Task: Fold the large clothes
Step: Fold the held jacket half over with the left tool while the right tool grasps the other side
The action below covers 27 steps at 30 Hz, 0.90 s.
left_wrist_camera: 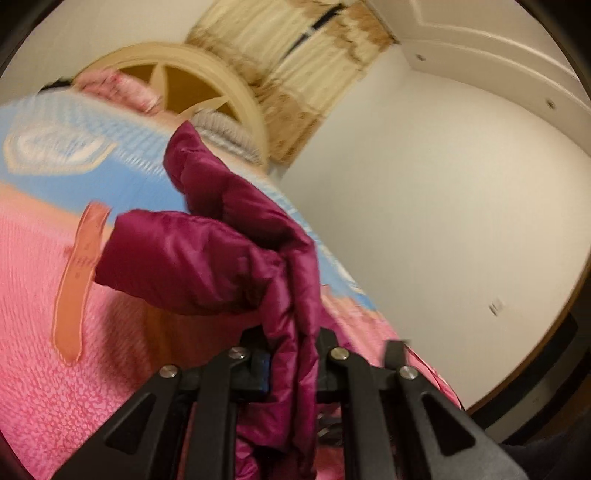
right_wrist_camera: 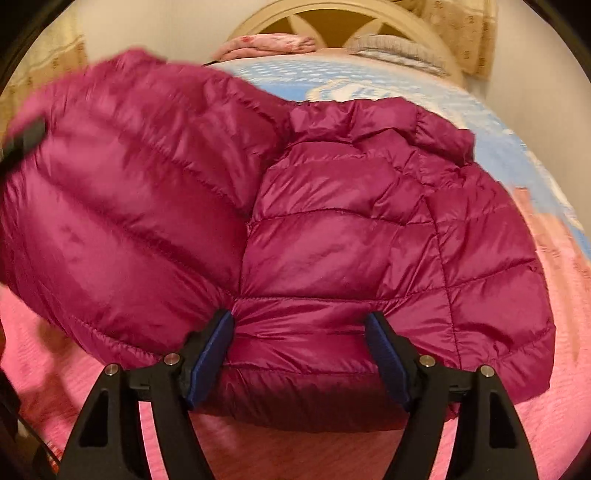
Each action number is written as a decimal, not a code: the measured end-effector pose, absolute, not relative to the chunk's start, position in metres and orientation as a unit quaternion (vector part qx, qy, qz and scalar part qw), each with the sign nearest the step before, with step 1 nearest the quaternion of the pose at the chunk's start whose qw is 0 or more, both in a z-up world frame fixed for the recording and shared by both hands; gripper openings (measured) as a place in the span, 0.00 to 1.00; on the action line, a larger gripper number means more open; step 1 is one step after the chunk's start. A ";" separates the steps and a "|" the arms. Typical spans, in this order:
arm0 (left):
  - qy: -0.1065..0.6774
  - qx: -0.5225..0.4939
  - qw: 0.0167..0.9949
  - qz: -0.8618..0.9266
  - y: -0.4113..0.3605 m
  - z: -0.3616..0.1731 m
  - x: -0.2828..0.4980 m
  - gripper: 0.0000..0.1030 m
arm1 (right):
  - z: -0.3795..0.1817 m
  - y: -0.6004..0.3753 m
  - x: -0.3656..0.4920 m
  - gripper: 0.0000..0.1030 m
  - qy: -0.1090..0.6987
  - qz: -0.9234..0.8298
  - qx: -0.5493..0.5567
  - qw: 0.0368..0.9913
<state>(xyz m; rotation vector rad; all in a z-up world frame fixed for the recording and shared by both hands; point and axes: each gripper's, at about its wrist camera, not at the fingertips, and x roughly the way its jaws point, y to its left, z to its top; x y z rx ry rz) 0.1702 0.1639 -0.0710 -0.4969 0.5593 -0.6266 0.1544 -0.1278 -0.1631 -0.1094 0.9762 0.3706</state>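
Observation:
A magenta quilted puffer jacket point(right_wrist_camera: 332, 229) lies on a pink and blue bedspread point(right_wrist_camera: 554, 280). My right gripper point(right_wrist_camera: 299, 350) stands open, its blue-padded fingers point(right_wrist_camera: 210, 350) wide apart on either side of the jacket's near hem; the fabric bulges between them. My left gripper point(left_wrist_camera: 291, 362) is shut on a bunched fold of the jacket point(left_wrist_camera: 221, 254) and holds it lifted above the bed. In the right wrist view the jacket's left half point(right_wrist_camera: 122, 206) is raised and blurred, and a dark piece of the left gripper point(right_wrist_camera: 22, 144) shows at its edge.
A cream arched headboard point(right_wrist_camera: 347, 14) stands at the bed's far end, with a pink pillow point(right_wrist_camera: 273, 44) and a grey pillow point(right_wrist_camera: 399, 48) in front. In the left wrist view there is a white wall point(left_wrist_camera: 443, 192) and curtains point(left_wrist_camera: 295, 51).

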 end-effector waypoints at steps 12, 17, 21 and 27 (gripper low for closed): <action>0.292 -0.047 0.891 -0.346 0.022 -0.006 0.206 0.13 | -0.143 -0.221 0.138 0.74 0.422 0.250 0.082 0.868; 0.287 0.017 0.886 -0.364 -0.041 -0.031 0.219 0.17 | -0.148 -0.286 0.134 0.74 0.401 0.199 0.148 0.882; 0.281 0.039 0.882 -0.376 -0.069 -0.069 0.229 0.25 | -0.150 -0.322 0.138 0.74 0.389 0.150 0.188 0.889; 0.251 0.046 0.880 -0.400 -0.071 -0.103 0.207 0.72 | -0.153 -0.375 0.142 0.74 0.366 0.103 0.281 0.881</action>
